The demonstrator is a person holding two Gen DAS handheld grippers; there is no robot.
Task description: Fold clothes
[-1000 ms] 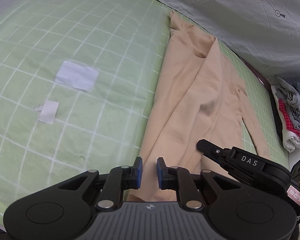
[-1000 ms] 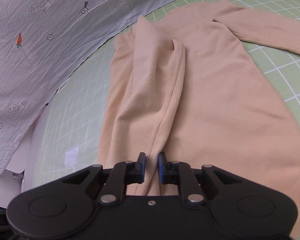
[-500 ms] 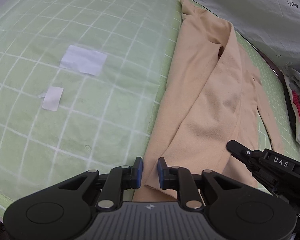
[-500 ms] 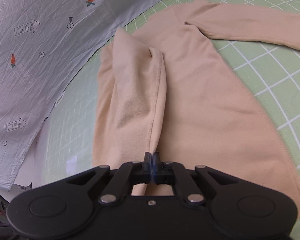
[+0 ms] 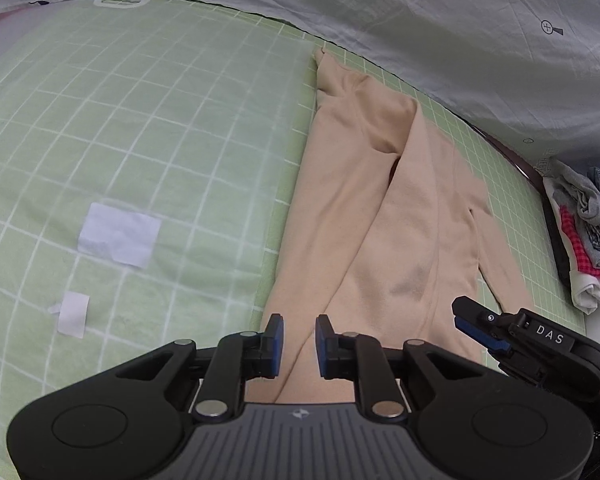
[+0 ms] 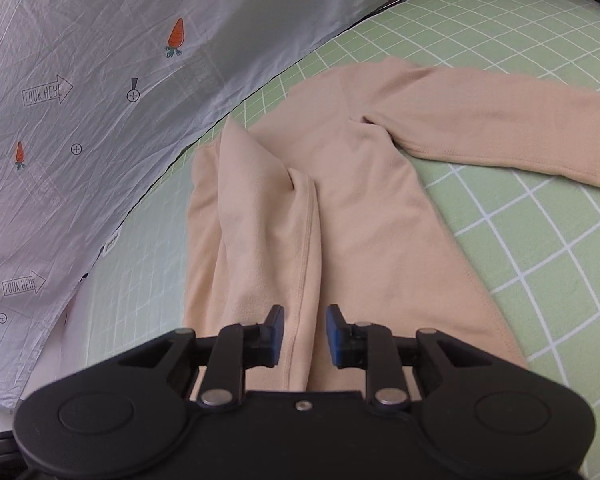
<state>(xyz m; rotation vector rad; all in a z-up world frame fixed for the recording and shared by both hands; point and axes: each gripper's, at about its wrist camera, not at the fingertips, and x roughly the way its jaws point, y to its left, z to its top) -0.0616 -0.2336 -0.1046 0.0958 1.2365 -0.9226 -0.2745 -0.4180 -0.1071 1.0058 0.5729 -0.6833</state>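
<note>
Lying under opening right claw [image 6: 303,335]: garment [image 6: 340,220]

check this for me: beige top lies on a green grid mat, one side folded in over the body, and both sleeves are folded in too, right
Not quite. The beige top lies on the green grid mat with one side folded in, but the right wrist view shows one sleeve stretched out across the mat.

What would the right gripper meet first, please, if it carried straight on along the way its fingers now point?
Most likely the beige top: its folded-over flap with the stitched hem runs right ahead of the right gripper, whose jaws are opening with that hem between them. The green checked mat lies underneath. Depth is hard to judge.
</note>
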